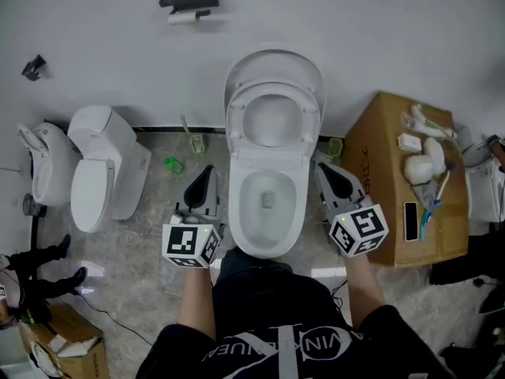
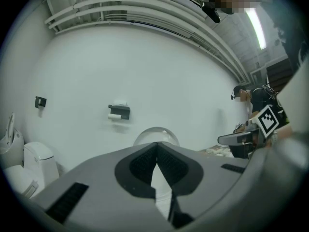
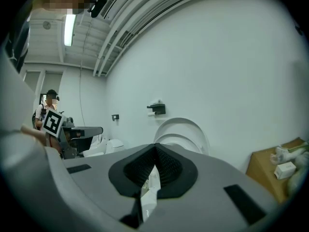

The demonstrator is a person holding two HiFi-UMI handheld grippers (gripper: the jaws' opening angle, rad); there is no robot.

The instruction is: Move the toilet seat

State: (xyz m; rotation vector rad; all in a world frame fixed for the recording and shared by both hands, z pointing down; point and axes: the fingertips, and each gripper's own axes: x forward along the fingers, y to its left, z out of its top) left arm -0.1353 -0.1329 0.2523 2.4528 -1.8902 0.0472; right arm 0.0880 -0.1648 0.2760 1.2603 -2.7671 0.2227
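A white toilet (image 1: 268, 212) stands against the wall in front of me. Its seat ring (image 1: 273, 117) and lid (image 1: 274, 65) both stand raised against the wall, and the bowl lies bare. My left gripper (image 1: 207, 172) hangs left of the bowl, shut and holding nothing. My right gripper (image 1: 325, 172) hangs right of the bowl, shut as well and empty. In the left gripper view the jaws (image 2: 156, 146) meet at their tips, with the raised lid (image 2: 155, 135) beyond. In the right gripper view the jaws (image 3: 155, 149) also meet, with the raised seat (image 3: 186, 138) behind.
A second white toilet (image 1: 99, 168) stands at the left. A cardboard box (image 1: 394, 180) with white items on top sits right of the bowl. A paper holder (image 1: 189, 0) is on the wall. A person (image 3: 48, 108) stands far off. Cables and a box lie at lower left.
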